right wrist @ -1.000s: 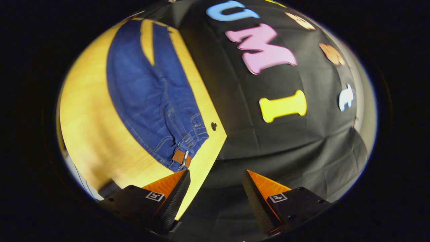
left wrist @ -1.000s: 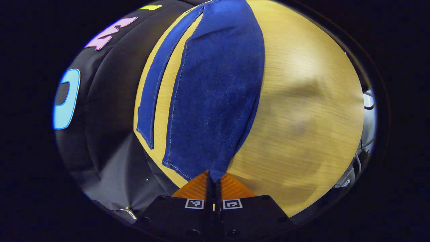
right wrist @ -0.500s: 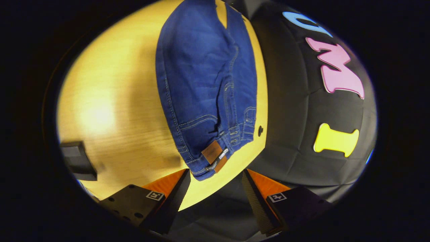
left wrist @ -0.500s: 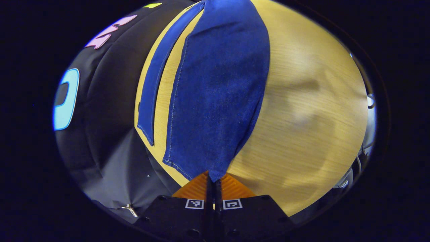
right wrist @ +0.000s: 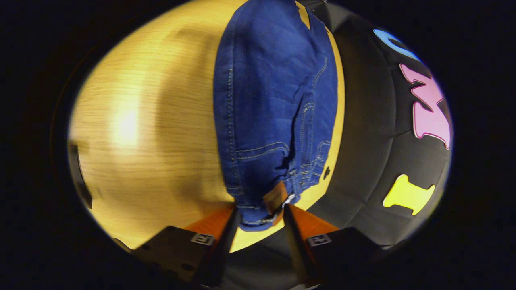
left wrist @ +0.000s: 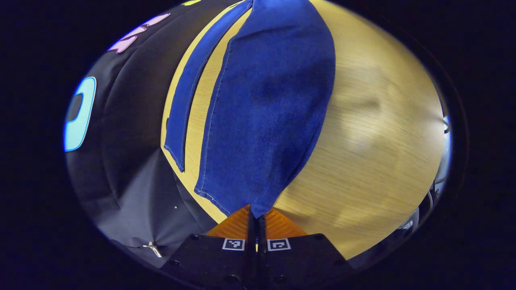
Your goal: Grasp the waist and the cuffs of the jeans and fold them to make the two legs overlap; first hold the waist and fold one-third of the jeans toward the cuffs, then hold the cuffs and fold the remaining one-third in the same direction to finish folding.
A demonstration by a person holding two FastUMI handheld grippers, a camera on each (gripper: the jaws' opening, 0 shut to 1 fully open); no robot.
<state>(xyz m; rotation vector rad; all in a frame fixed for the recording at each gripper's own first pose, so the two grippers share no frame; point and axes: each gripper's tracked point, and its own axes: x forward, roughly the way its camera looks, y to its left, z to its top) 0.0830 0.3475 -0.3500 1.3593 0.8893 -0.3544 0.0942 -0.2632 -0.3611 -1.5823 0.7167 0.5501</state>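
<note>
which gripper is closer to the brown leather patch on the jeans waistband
Right. The right gripper has its open fingers straddling the waistband of the blue denim jeans, right at the brown leather patch. The left gripper is shut on a cuff, at the far end.

Wooden table, blue jeans spread on it

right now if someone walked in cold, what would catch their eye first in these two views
The blue jeans dominate, stretched long across the light wooden table. In the left gripper view, the left gripper is shut on the cuff of one leg, with the other leg lying flat beside it. In the right gripper view, the right gripper is open around the waist, by its brown leather patch.
</note>
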